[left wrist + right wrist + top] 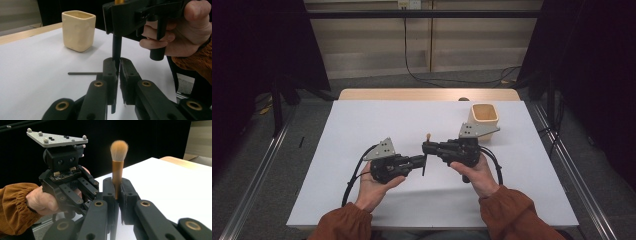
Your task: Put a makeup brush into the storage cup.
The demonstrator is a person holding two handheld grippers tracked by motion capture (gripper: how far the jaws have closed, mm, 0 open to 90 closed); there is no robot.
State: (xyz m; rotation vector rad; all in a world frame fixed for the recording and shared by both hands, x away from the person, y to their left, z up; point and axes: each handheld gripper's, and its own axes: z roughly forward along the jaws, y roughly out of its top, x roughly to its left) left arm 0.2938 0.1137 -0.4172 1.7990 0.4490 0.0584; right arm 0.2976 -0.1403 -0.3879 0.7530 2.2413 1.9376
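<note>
A makeup brush point(427, 141) with pale bristles, a gold ferrule and a thin black handle stands upright above the middle of the white table point(362, 120). My left gripper point(424, 161) comes in from the left and is shut on the black handle point(116, 47). From the right, my right gripper point(426, 147) is shut higher up, on the gold ferrule point(117, 173). In the right gripper view the bristles point(119, 149) rise above my jaws. The two grippers face each other, tips almost touching.
A cream square cup point(484, 119) stands upright at the back right of the table, behind my right hand; it also sits far left in the left gripper view point(78, 30). Black cables trail from both grippers. Dark curtains flank the table.
</note>
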